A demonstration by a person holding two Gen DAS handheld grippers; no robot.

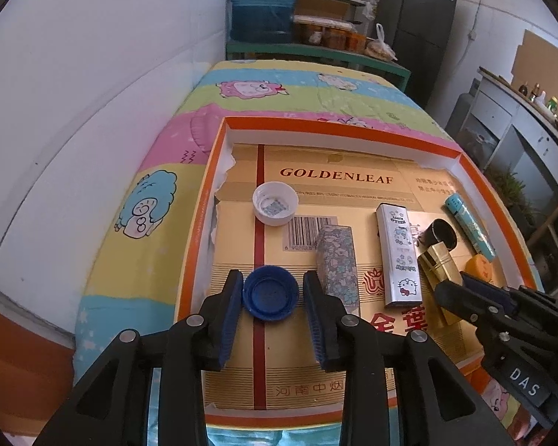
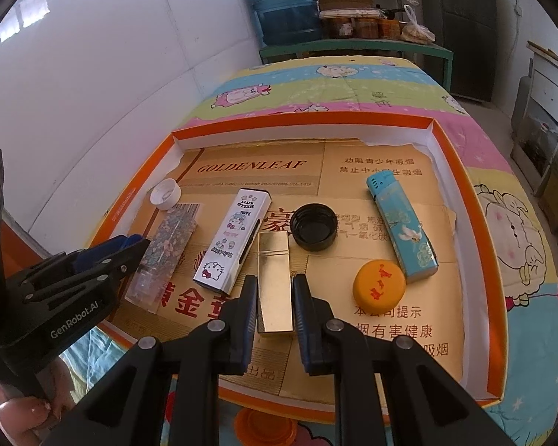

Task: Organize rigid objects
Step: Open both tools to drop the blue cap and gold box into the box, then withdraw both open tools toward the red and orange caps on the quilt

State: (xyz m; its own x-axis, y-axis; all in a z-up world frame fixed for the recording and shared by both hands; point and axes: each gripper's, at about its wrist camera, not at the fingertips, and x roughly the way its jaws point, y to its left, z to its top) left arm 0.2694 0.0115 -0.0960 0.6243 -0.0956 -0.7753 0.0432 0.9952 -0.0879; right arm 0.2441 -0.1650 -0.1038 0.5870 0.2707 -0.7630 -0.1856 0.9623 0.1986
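Your orange-rimmed tray (image 1: 353, 132) sits on a cartoon-print cover (image 1: 308, 93) and is lined with flattened cardboard (image 1: 338, 174). In the left wrist view, a blue cap (image 1: 271, 293) lies open side up at lower centre, between the fingers of your left gripper (image 1: 271, 291); the left pad touches its rim, the right pad stands just clear, so the jaws are spread a little and not pinching. Just right of it lies a floral lighter (image 1: 336, 262), then a white cartoon lighter (image 1: 398, 254). Farther back, left of centre, sits a white cap (image 1: 275, 203). In the right wrist view, your right gripper (image 2: 274, 297) tilts down into the tray and pinches a gold lighter (image 2: 274, 282) by its long sides. To the right sits an orange cap (image 2: 378, 283), touching a teal lighter (image 2: 401, 226); a black cap (image 2: 313, 226) lies just beyond the gold lighter.
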